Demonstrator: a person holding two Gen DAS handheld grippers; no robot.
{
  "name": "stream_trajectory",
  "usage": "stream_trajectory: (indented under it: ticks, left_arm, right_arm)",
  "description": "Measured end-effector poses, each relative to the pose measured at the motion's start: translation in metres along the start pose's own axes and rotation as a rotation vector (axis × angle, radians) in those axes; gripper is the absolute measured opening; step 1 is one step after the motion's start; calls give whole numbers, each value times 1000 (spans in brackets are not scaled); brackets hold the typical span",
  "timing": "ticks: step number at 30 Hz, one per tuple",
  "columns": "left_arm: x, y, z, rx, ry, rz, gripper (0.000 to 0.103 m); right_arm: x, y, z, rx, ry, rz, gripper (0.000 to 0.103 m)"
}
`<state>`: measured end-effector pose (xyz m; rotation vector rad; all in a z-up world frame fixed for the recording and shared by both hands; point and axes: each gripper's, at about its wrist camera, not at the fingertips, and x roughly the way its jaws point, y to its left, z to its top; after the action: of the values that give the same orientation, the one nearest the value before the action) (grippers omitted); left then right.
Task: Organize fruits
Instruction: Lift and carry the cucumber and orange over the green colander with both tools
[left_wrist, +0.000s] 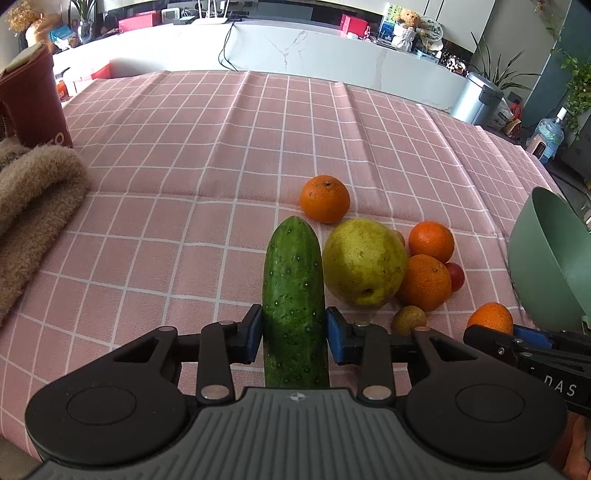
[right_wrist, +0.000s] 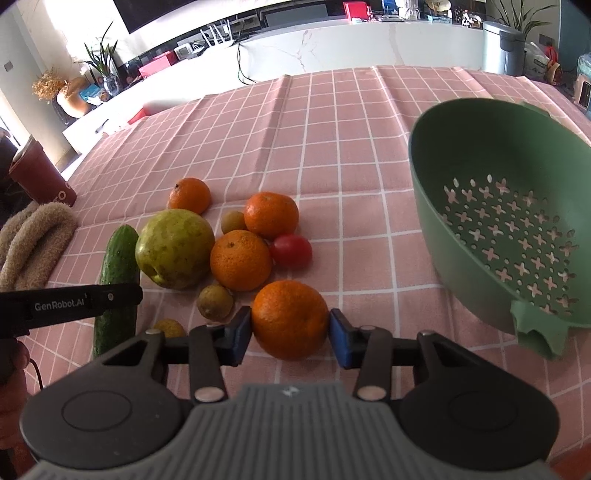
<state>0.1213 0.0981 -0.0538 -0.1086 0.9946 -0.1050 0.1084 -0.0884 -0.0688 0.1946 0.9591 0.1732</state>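
The left gripper (left_wrist: 293, 334) is clamped on the cucumber (left_wrist: 293, 295), its blue pads pressing the flanks low on the near half, while the far end points away over the pink checked tablecloth (left_wrist: 184, 147). The right gripper (right_wrist: 290, 334) grips an orange (right_wrist: 290, 319) across its widest part, with the pads meeting the peel on both sides; the fruit looks to be resting on the cloth at the near edge of the pile. The rest lie close together between the two tools — a large yellow-green pear (right_wrist: 173, 253), more oranges, a red tomato (right_wrist: 291, 250) and a few small brownish fruits. The green colander (right_wrist: 509, 229) stands tilted to the right, well apart from the pile and with nothing in it, so I judge that the sorting has barely begun. The cucumber is stiff and fairly heavy for its width, and its waxy skin may slip; since it is held near one end, the long free part could droop or swing, so a grip nearer the middle would be steadier. The orange is firm, round and light — a hold across its middle suits it, but hard squeezing would bruise the peel.
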Motion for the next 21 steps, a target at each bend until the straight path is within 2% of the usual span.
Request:
stream_trajectory:
  ticks: [9, 15, 21]
  left_arm:
    - [-68, -34, -1, 63, -149, -19, 40]
    - [-110, -83, 16, 142, -244, -112, 40]
    - [-114, -147, 40, 249, -261, -210, 40]
  right_arm:
    - [-50, -2, -7, -24, -110, 36, 41]
    - [-98, -20, -2, 2, -189, 40, 41]
    - [-137, -50, 15, -37, -245, -17, 41]
